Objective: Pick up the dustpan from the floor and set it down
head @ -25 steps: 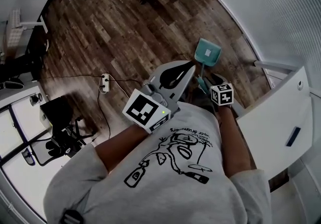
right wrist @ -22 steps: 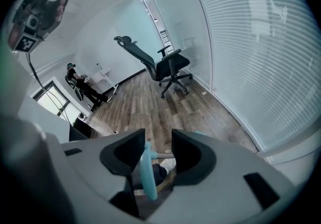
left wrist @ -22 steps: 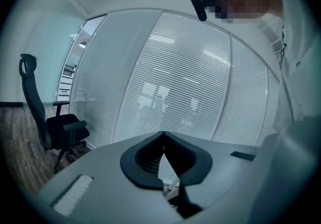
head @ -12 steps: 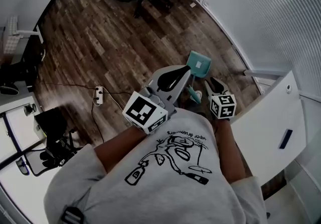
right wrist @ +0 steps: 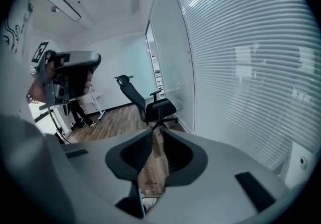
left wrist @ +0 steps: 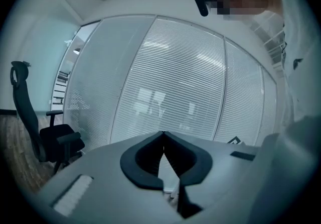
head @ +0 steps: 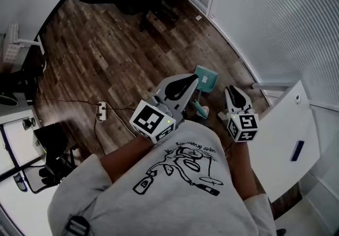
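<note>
A: While both tongs hang above the floor [head: 106, 44], where exactly does the dustpan [head: 205, 79] lie?

B: Flat on the boards, close to the slatted glass wall [head: 265, 18] and out in front of the person. In the head view it shows between the two tools, with the left one's tip overlapping its edge. Both look well clear of it, higher up.

A: Which way does it run?

B: The pan end points away from the person and the handle [head: 199, 105] points back toward them. A grasp would have to come down from above, onto that handle.

A: Which hand is better placed?

B: I'd judge the right. The right tongs [head: 231, 92] sit just beside the handle's line and tip downward. The left tongs [head: 194, 78] point nearly level at the blinds.

A: And their state?

B: The left tips are pressed together with nothing in them. The right jaws have just been closing to a narrow slot. Nothing is between their pads, and only floorboards show through. Neither holds the dustpan.

A: How would it handle?

B: It looks like teal moulded plastic, a shallow trapezoid scoop with a pale square patch in the middle and a slim stem. It is probably light, stiff and a bit slick. The floor is smooth, dark wood-grain planking, so a nudge might send the pan skating.
</note>
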Available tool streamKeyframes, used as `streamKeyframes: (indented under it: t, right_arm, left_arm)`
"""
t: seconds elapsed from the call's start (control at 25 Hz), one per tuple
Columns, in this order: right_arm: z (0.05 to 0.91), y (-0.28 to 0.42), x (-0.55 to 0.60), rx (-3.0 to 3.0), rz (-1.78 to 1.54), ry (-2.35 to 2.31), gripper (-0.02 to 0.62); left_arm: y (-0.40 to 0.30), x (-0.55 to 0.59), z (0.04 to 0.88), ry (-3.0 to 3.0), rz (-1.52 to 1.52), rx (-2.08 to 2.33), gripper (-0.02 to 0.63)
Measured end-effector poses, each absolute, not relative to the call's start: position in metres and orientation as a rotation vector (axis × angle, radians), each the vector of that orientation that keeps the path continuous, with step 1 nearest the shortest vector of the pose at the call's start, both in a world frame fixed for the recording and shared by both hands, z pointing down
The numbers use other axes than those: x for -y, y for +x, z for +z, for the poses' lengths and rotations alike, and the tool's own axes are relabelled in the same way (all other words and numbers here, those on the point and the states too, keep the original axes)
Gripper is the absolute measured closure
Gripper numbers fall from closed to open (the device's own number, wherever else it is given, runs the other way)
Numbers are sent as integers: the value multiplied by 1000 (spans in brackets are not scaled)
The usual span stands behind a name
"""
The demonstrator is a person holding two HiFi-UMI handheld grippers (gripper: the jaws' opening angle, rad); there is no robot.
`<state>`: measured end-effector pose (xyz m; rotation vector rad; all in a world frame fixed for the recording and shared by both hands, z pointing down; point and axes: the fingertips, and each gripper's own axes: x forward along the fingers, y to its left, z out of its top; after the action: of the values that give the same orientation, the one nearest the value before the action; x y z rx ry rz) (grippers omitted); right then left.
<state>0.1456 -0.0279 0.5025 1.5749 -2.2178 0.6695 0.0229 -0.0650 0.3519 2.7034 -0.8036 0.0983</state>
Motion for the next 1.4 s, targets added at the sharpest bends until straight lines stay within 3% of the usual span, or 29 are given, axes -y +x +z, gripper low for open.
streamKeyframes:
  t: [0.76, 1.4]
  right_arm:
    - [333, 156, 38, 2266, 261, 1753, 558]
    - [298, 160, 34, 2276, 124, 1802, 563]
  left_arm:
    - [36, 92, 315, 2792, 40, 786, 604]
    - [62, 88, 301, 2841, 22, 725, 604]
